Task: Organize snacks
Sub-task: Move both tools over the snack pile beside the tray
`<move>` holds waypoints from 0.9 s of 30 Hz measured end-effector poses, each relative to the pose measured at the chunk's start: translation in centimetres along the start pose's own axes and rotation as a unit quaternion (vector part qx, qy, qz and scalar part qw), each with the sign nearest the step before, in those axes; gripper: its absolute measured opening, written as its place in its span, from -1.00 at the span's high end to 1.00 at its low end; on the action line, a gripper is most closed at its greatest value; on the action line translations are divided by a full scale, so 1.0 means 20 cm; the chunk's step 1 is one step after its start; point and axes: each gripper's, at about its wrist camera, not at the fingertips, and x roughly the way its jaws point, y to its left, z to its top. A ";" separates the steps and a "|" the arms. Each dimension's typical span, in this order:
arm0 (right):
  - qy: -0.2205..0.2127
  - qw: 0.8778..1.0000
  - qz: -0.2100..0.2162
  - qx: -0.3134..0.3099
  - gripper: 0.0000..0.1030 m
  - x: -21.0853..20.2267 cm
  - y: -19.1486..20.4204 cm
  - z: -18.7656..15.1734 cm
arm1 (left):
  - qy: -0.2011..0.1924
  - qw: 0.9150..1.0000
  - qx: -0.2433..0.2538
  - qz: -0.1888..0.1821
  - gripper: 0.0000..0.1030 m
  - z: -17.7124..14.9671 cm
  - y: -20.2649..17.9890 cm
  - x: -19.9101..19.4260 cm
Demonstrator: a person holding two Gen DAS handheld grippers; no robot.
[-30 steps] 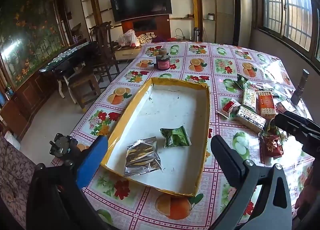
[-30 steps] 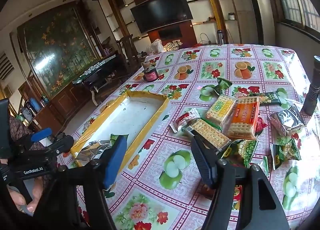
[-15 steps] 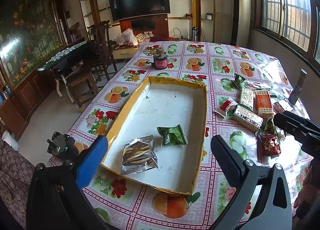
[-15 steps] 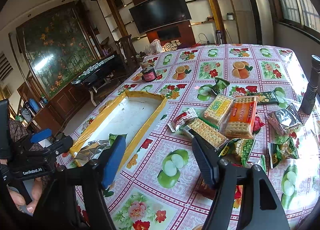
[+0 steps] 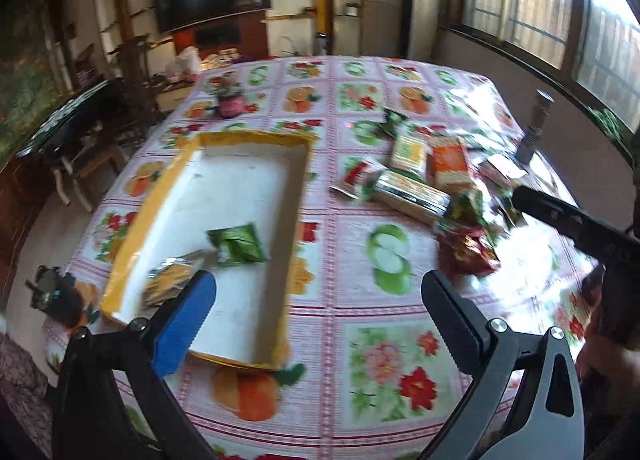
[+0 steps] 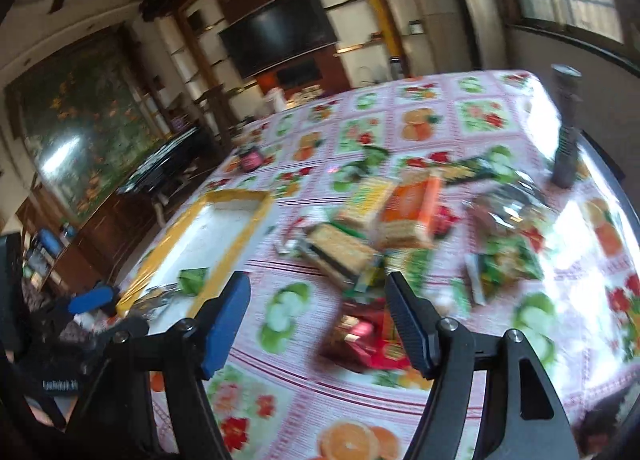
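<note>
Both views are pretty motion-blurred, so take the details loosely. Nearest: the left gripper (image 5: 320, 300) is spread wide with nothing between its fingers, hovering over the near edge of the table (image 5: 360, 388), just right of the tray's near right corner. The right gripper (image 6: 316, 312) is also wide open and empty, hanging above a red packet (image 6: 360, 336) that lies on the cloth just ahead of its fingers. That packet looks like the next pick to me. Next out is the tray (image 5: 144, 211), yellow rim and white floor, toward the table's left edge. It already has two snacks in its near end: a silver pouch (image 5: 172, 276) and a green pouch (image 5: 238, 244) just beyond it, about touching. So I'd say sorting has started but is barely along. Most of the snacks are still in a pile (image 5: 424, 179) toward the right edge: cracker packs (image 6: 408, 207), green bags, a foil bag. Further back is a dark cylinder (image 6: 564, 127) standing upright near the right edge, and a small dark jar (image 5: 231, 103) toward the far left. For the next move I'd guess the right gripper has to drop down, straddle the red packet and close on it without snagging the neighbours, then carry it left over the tray rim.
</note>
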 end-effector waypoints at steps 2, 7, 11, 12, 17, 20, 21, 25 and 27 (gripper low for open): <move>-0.004 1.000 -0.011 0.014 -0.36 -0.03 -0.06 -0.01 | 0.007 1.000 0.015 -0.018 -0.99 -0.01 -0.08 0.01; -0.020 0.999 -0.027 0.028 -0.37 -0.10 -0.13 -0.01 | 0.020 0.998 0.037 -0.053 -0.99 0.00 -0.18 0.05; -0.025 0.999 -0.036 0.029 -0.38 -0.12 -0.17 -0.01 | 0.028 0.995 0.042 -0.081 -0.99 0.01 -0.24 0.08; -0.026 0.998 -0.039 0.030 -0.38 -0.13 -0.17 -0.01 | 0.029 0.995 0.045 -0.089 -0.99 0.01 -0.26 0.09; -0.026 0.998 -0.046 0.042 -0.39 -0.13 -0.23 -0.03 | 0.067 0.991 0.057 -0.104 -0.99 -0.01 -0.36 0.22; -0.025 0.998 -0.048 0.045 -0.40 -0.14 -0.26 -0.04 | 0.073 0.989 0.066 -0.109 -0.99 -0.03 -0.39 0.24; -0.024 0.997 -0.049 0.046 -0.40 -0.14 -0.26 -0.04 | 0.073 0.989 0.066 -0.109 -0.99 -0.03 -0.39 0.24; -0.020 0.998 -0.046 0.048 -0.40 -0.12 -0.27 -0.05 | 0.075 0.990 0.060 -0.105 -0.99 -0.02 -0.38 0.26; -0.014 0.998 -0.045 0.047 -0.40 -0.11 -0.28 -0.05 | 0.077 0.990 0.055 -0.103 -0.99 -0.01 -0.37 0.27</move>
